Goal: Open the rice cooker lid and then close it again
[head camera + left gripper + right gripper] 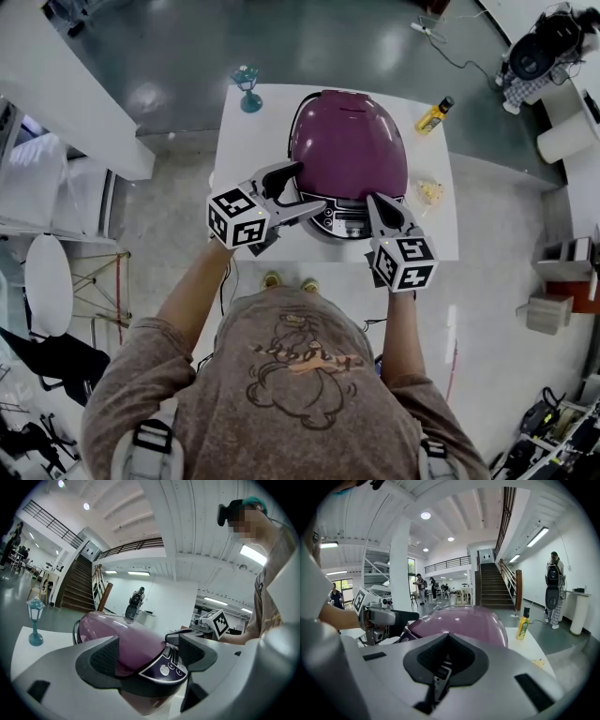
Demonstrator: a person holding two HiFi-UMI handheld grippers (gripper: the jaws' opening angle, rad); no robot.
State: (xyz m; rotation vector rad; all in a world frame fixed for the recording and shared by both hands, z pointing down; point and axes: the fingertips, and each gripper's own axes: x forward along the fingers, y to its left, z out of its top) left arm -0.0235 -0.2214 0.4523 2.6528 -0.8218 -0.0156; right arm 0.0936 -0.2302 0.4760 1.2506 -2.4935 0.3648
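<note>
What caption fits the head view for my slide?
Left claw open, right claw shut, both at the front of a closed glossy purple rice cooker on a white table.

Rice cooker (349, 141) fills middle of table (246, 159), lid down. Front edge crowded: left gripper (302, 190) with jaws spread round control panel, right gripper (382, 204) closed just beside. Bare strips either side. Teal goblet (248, 90) blocks far-left corner, yellow bottle (434, 115) far-right.
</note>
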